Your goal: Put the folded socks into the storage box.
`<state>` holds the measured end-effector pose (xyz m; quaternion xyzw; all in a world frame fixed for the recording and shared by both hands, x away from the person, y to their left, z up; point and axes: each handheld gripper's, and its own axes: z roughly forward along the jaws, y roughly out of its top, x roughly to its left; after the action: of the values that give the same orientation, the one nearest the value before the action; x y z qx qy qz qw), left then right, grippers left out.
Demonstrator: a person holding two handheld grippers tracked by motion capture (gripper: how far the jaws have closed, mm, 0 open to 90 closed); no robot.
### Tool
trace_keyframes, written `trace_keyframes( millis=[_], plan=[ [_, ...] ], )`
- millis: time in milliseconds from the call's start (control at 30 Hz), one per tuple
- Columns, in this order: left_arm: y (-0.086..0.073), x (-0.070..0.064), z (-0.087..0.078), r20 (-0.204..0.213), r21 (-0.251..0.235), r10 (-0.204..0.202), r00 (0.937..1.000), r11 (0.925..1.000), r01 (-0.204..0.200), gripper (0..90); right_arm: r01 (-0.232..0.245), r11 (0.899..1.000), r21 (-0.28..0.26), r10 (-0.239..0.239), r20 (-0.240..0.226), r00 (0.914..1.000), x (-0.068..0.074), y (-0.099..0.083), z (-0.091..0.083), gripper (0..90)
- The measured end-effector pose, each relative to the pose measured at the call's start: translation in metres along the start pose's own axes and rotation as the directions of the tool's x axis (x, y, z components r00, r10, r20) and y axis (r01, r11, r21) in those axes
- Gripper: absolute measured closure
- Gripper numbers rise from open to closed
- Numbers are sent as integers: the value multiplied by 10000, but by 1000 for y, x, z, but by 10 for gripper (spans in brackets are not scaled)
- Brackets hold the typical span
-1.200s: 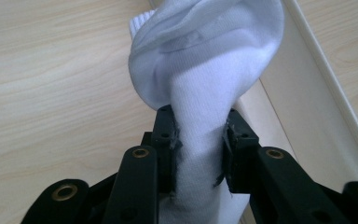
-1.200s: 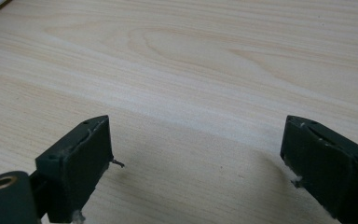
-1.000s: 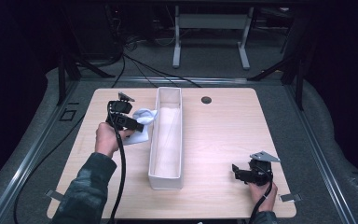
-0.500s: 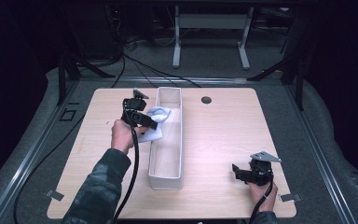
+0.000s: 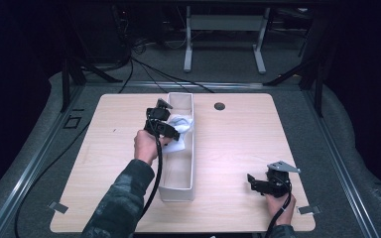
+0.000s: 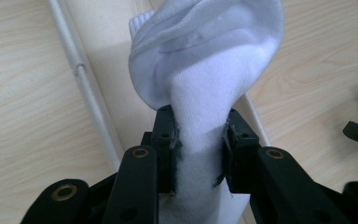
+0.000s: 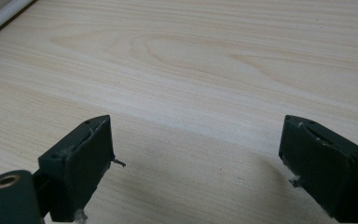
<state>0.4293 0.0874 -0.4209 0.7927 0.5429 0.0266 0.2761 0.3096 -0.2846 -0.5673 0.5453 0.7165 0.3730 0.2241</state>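
Left gripper (image 6: 199, 149) clamped on sock (image 6: 205, 70), mid-length, above bin (image 5: 178, 148), far part. Sock soft, light, floppy; pinch bunched middle, ends droop. Right gripper (image 7: 205, 168) wide open, empty, near right of table (image 5: 238, 148).

High view overhead facing forward, both gripper views close along their jaws — all share the table (image 5: 238, 148).
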Motion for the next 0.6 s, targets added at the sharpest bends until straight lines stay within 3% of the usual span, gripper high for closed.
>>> trace_keyframes(
  millis=[600],
  plan=[
    [-4,-11,27,-425,558,75,9991,9984,-51,705,-46,10000,-78,46,-48,10000,-1,0,0,95]
  ],
)
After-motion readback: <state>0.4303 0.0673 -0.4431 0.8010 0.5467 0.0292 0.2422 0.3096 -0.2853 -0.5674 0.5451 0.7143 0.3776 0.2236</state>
